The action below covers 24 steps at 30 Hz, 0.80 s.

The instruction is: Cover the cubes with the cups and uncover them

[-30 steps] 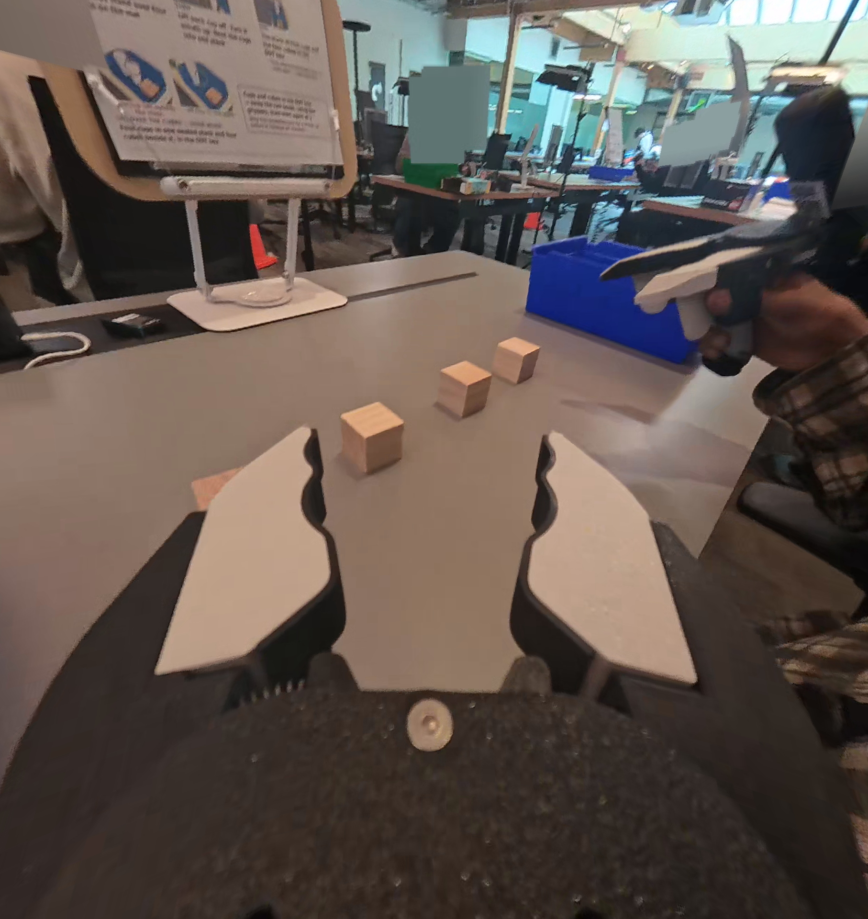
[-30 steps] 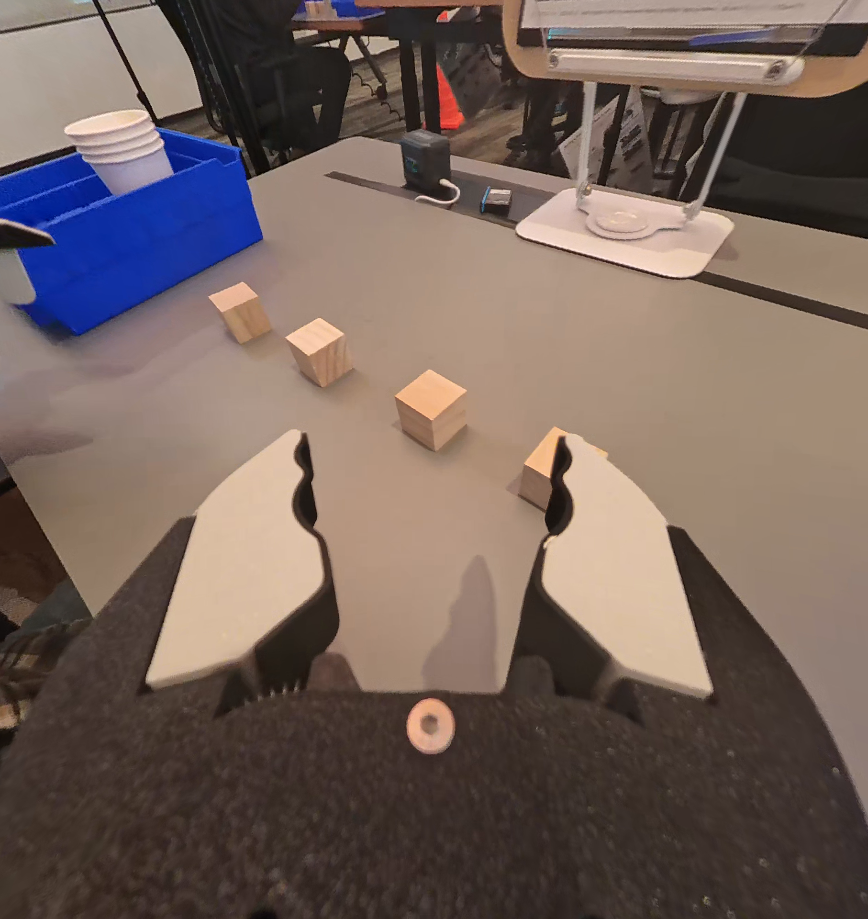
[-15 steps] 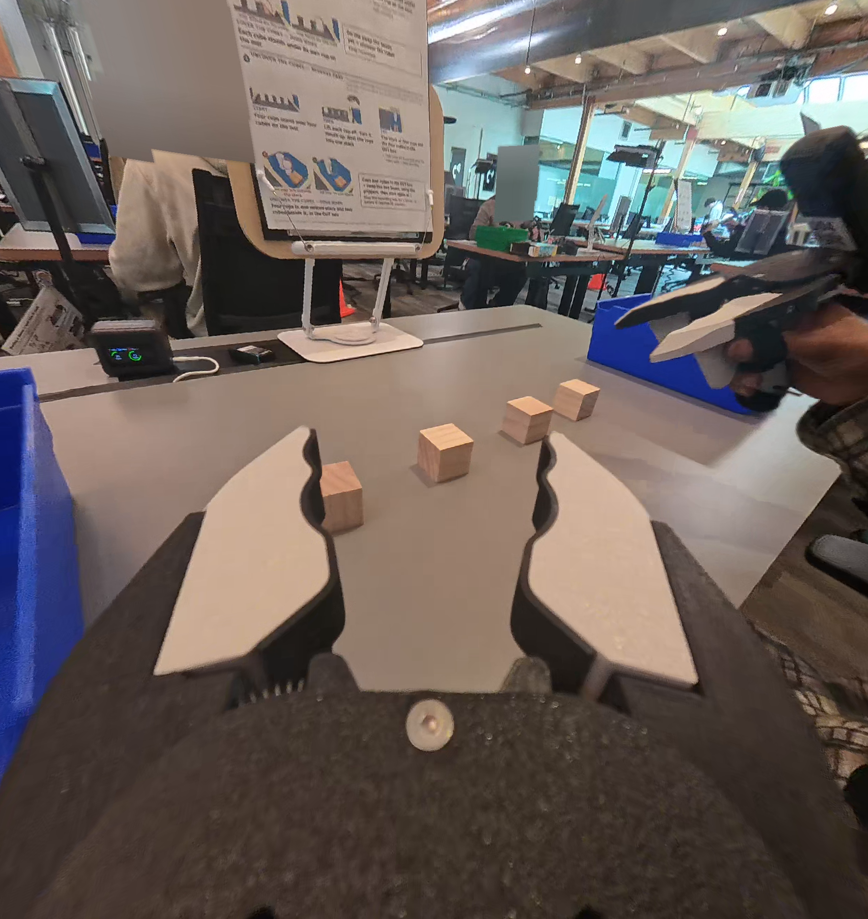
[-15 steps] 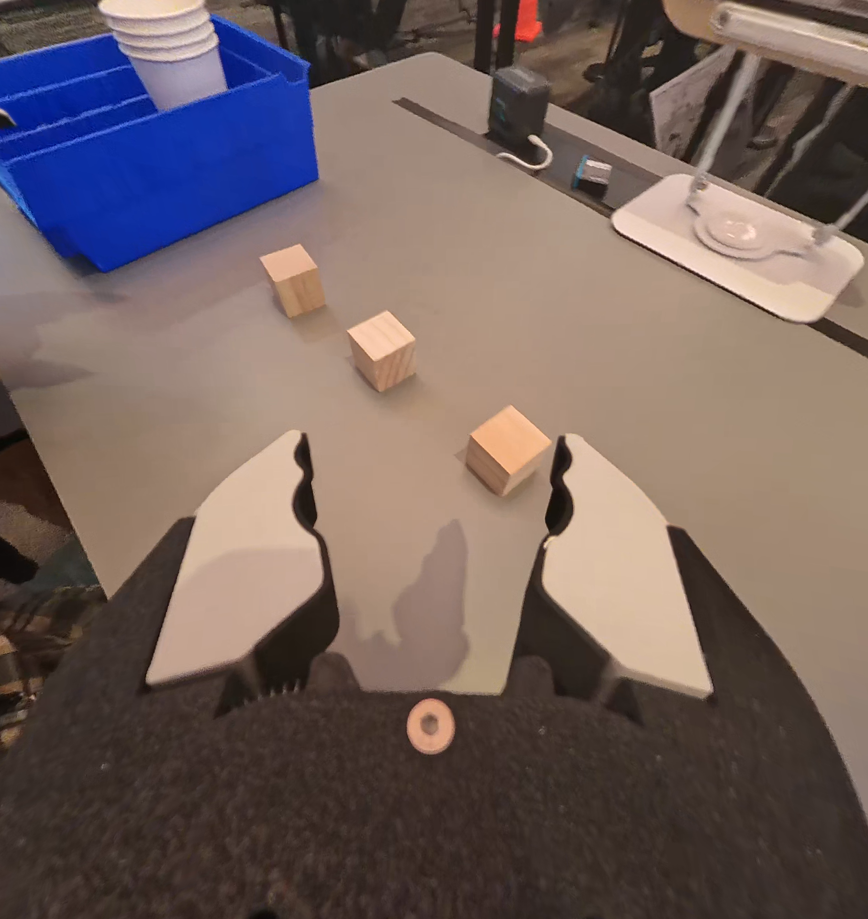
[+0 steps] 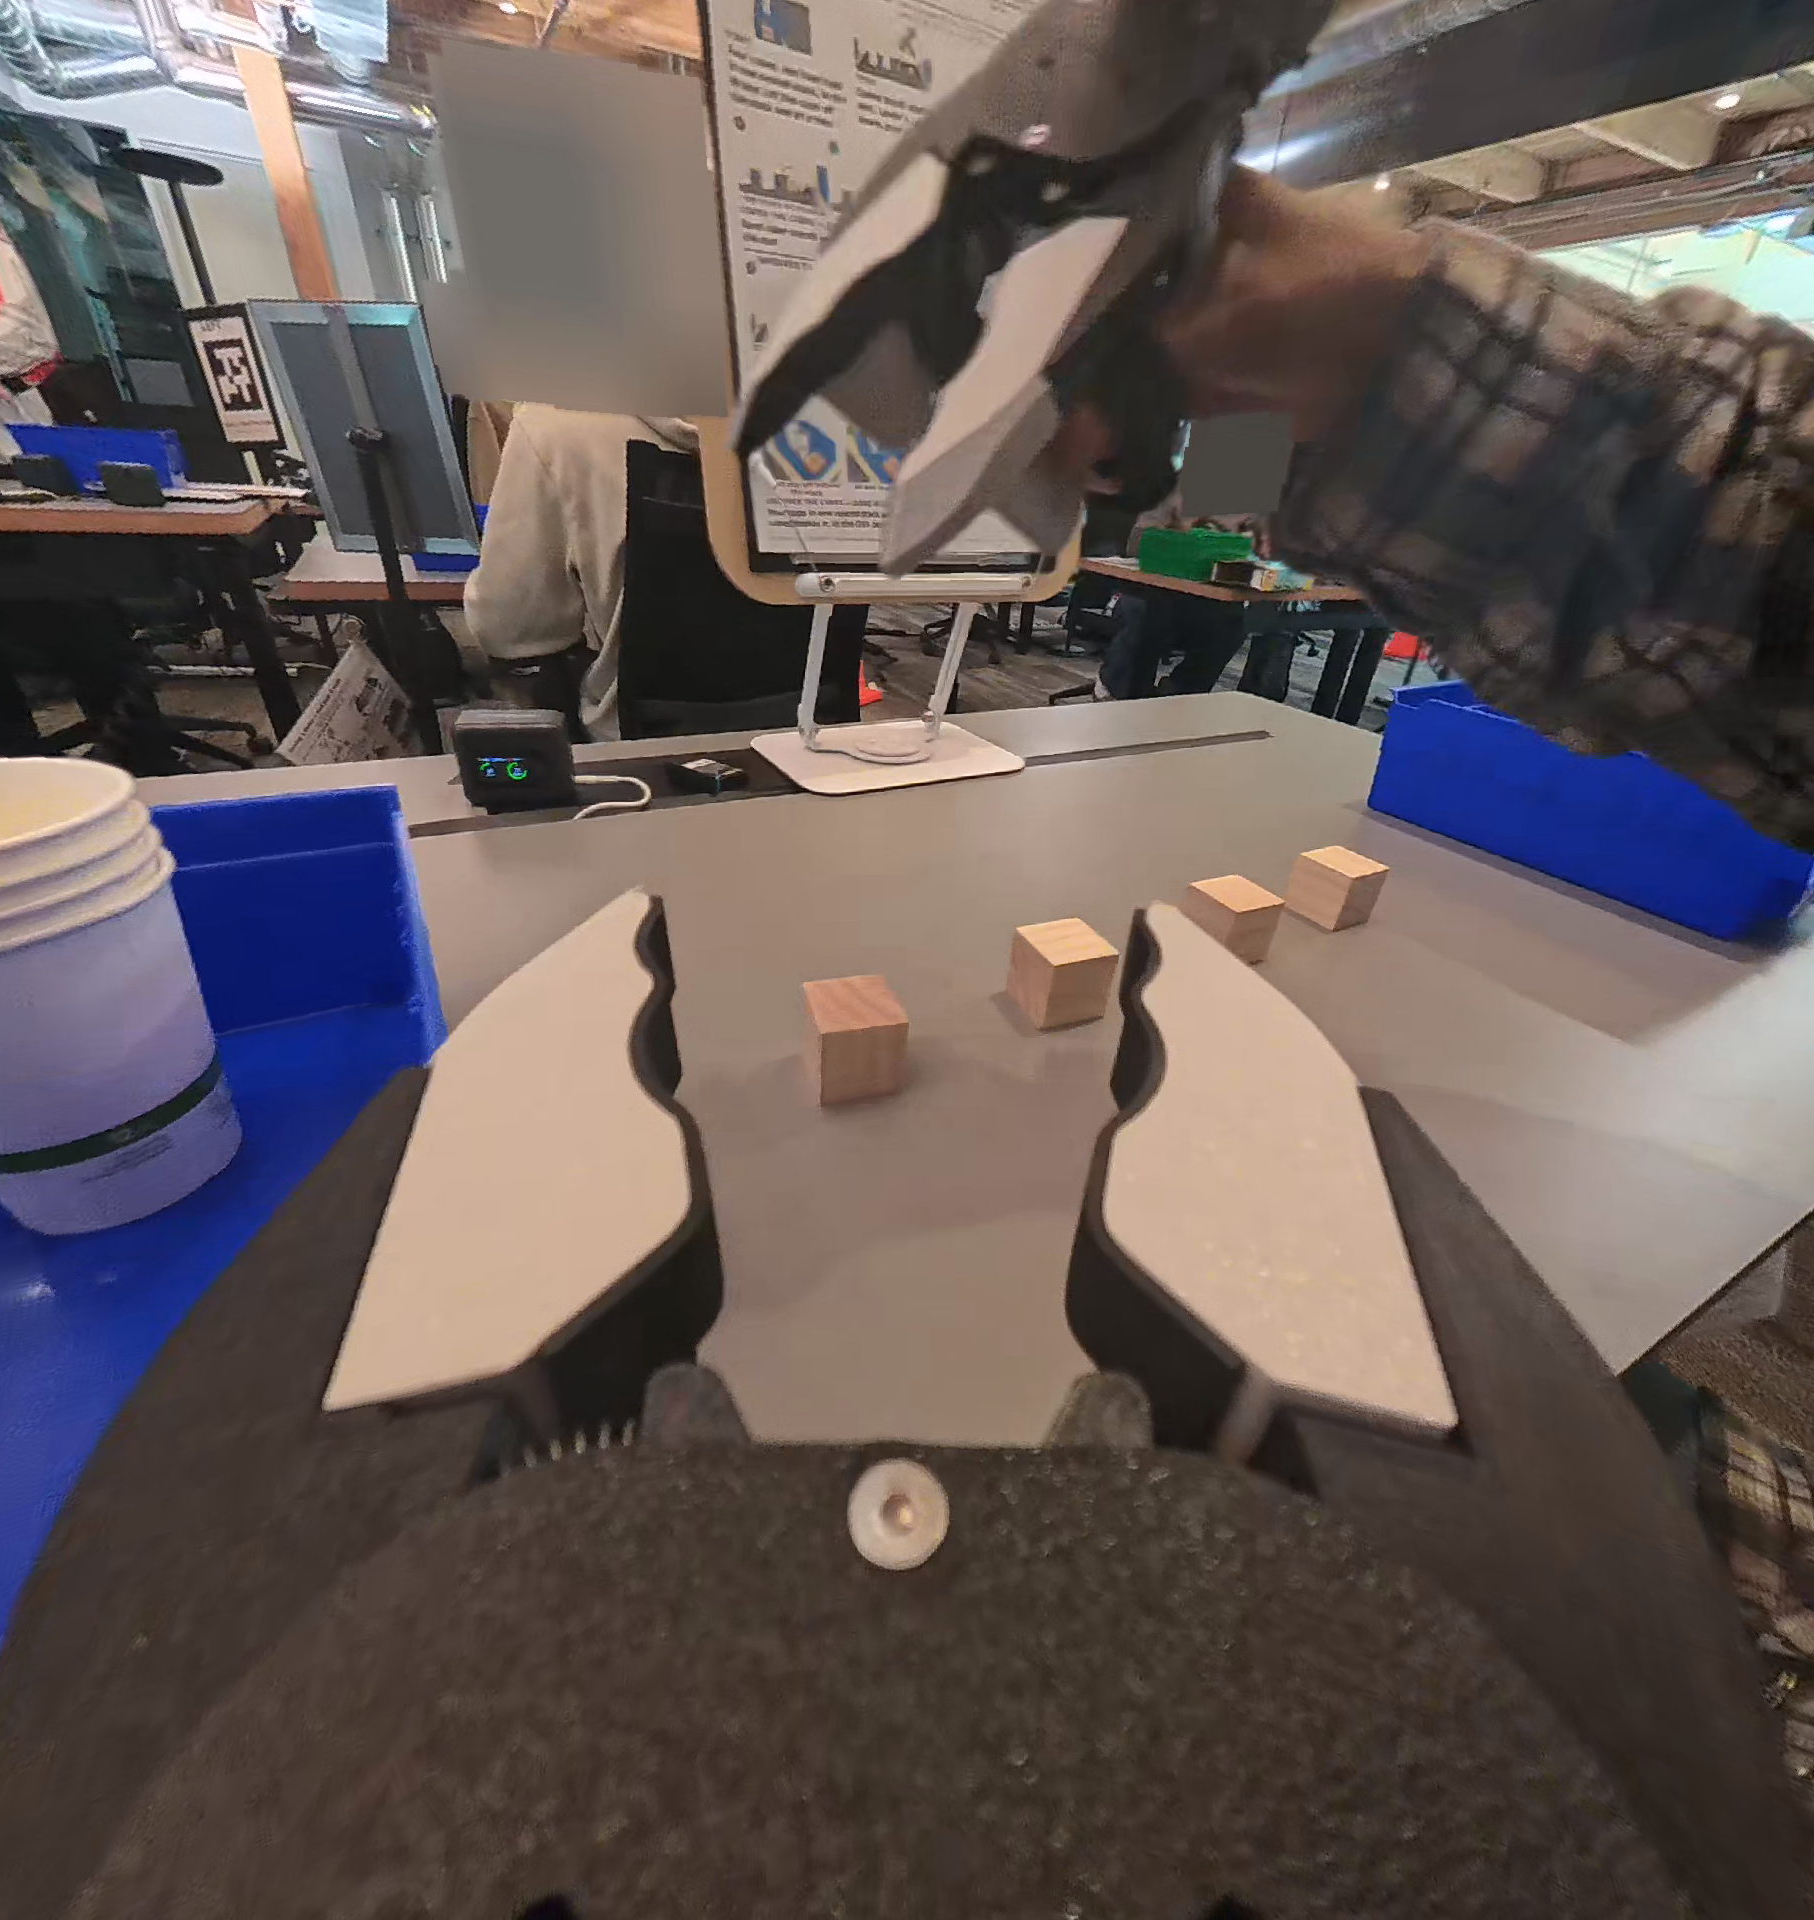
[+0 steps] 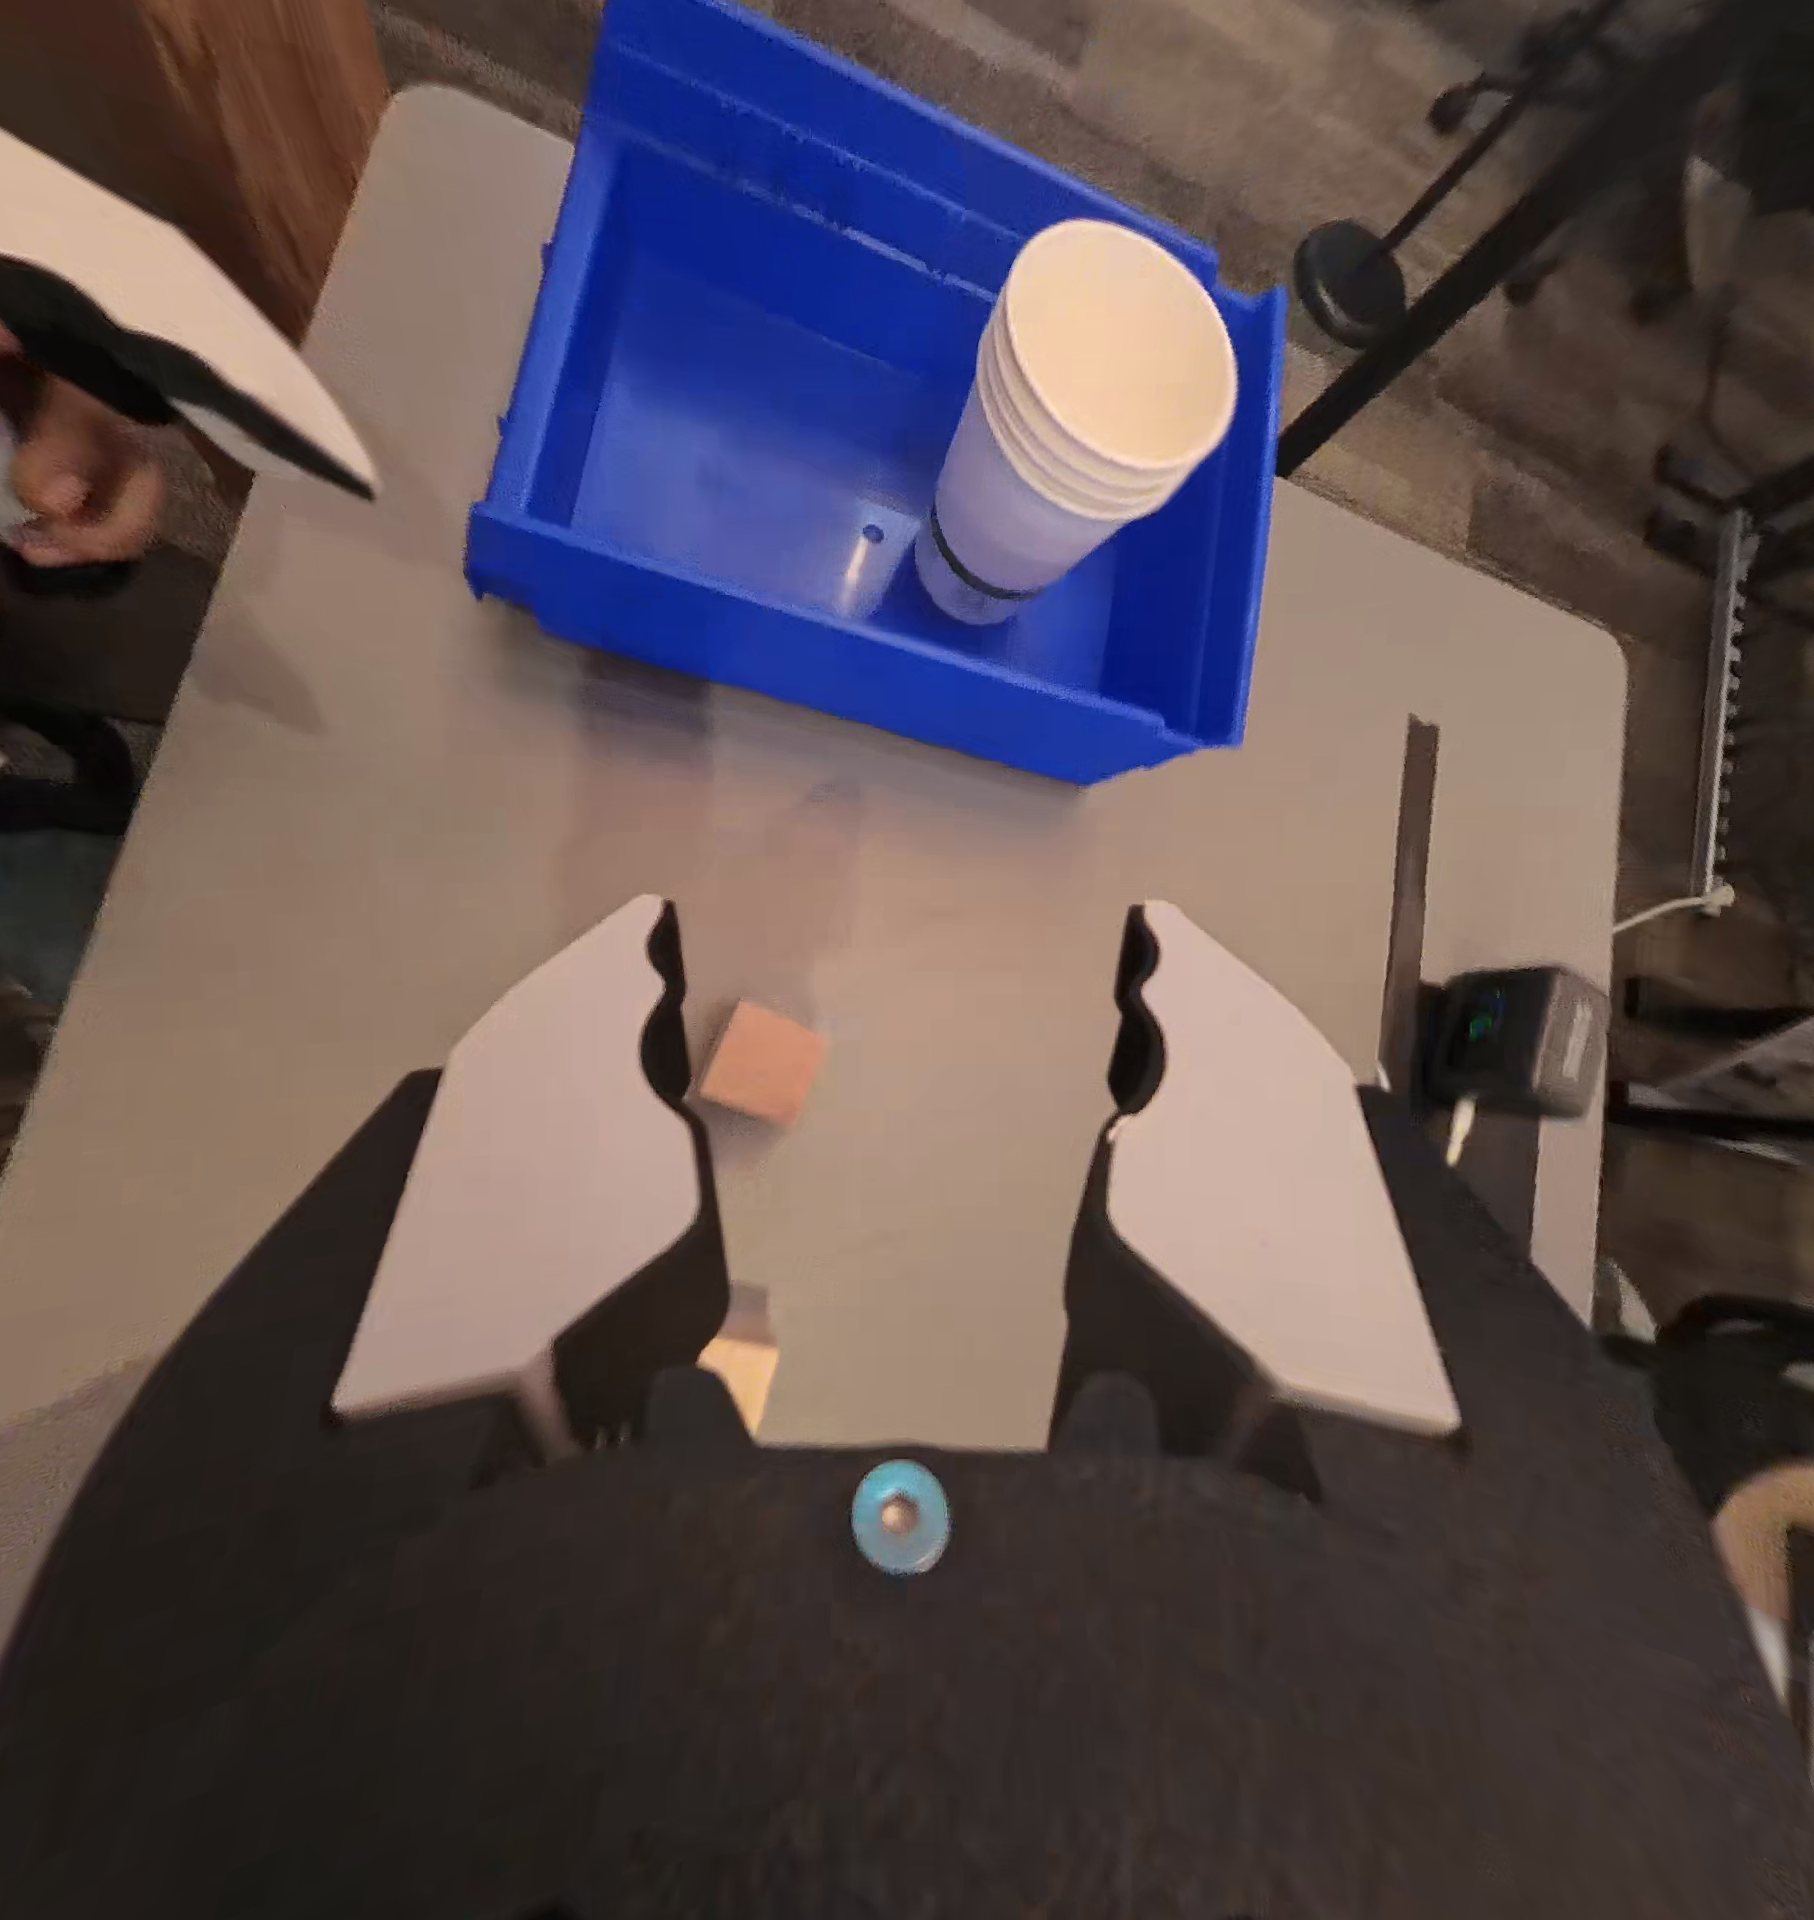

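Observation:
Several wooden cubes stand in a row on the grey table (image 5: 986, 1226); the nearest cube (image 5: 853, 1036) lies ahead of my open, empty left gripper (image 5: 898, 925). A stack of white paper cups (image 5: 61, 997) stands in a blue bin (image 5: 290, 914) at the left. My right gripper (image 6: 898, 920) is open and empty, high above the table and looking down; one cube (image 6: 763, 1060) lies below its left finger, another (image 6: 742, 1351) near its base. The cup stack (image 6: 1069, 426) stands in the blue bin (image 6: 737, 665) ahead. In the left wrist view the right gripper (image 5: 861, 436) hangs high over the cubes.
A second blue bin (image 5: 1568, 831) sits at the table's right edge. A stand with an instruction sheet (image 5: 882, 748) and a small black device (image 5: 513, 758) sit at the back. People sit at desks behind. The left gripper's finger (image 6: 155, 353) shows at the right view's left edge.
My right gripper has risen and swung left over the cubes, now looking down on the bin with the cups. My left gripper has drawn back left, bringing the cup stack into view.

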Tool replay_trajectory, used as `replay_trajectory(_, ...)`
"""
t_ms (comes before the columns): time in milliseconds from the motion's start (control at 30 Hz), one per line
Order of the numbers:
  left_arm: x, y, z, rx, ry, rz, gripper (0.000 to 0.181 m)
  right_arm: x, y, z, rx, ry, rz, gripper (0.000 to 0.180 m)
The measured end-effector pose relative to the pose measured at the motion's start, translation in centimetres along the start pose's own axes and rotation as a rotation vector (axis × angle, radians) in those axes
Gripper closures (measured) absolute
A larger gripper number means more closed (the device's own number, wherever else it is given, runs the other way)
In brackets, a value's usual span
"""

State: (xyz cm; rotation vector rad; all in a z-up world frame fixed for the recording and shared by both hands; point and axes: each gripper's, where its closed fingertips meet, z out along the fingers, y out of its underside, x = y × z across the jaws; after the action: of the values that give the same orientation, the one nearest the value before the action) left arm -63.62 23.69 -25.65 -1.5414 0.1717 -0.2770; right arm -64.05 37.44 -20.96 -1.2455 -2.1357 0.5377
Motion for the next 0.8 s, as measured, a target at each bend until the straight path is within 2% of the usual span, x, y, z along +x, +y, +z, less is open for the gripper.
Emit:
replay_trajectory(133, -0.5, 0.2, -0.2, 0.0, -0.004, -0.018, 0.099, 0.2, -1.9, 3.4, 0.0, -0.037, -0.052, 0.099)
replay_trajectory(267, -0.6, 0.4, -0.3, -0.001, -0.006, -0.016, 0.099, -0.8, -0.3, 2.3, 0.031, -0.058, -0.017, 0.1)
replay_trajectory(500, -0.5, 0.3, -0.1, -0.012, -0.01, -0.012, 0.099, -1.7, 10.6, -7.0, -0.023, 0.12, 0.151, 0.095)
replay_trajectory(667, -0.9, 0.4, 0.3, -0.046, -0.038, 0.007, 0.099, -4.3, 19.4, -14.4, -0.07, 0.253, 0.295, 0.09)
replay_trajectory(800, -2.5, -0.2, 0.4, -0.094, -0.087, 0.02, 0.1, -7.4, 24.8, -19.3, -0.04, 0.375, 0.444, 0.089)
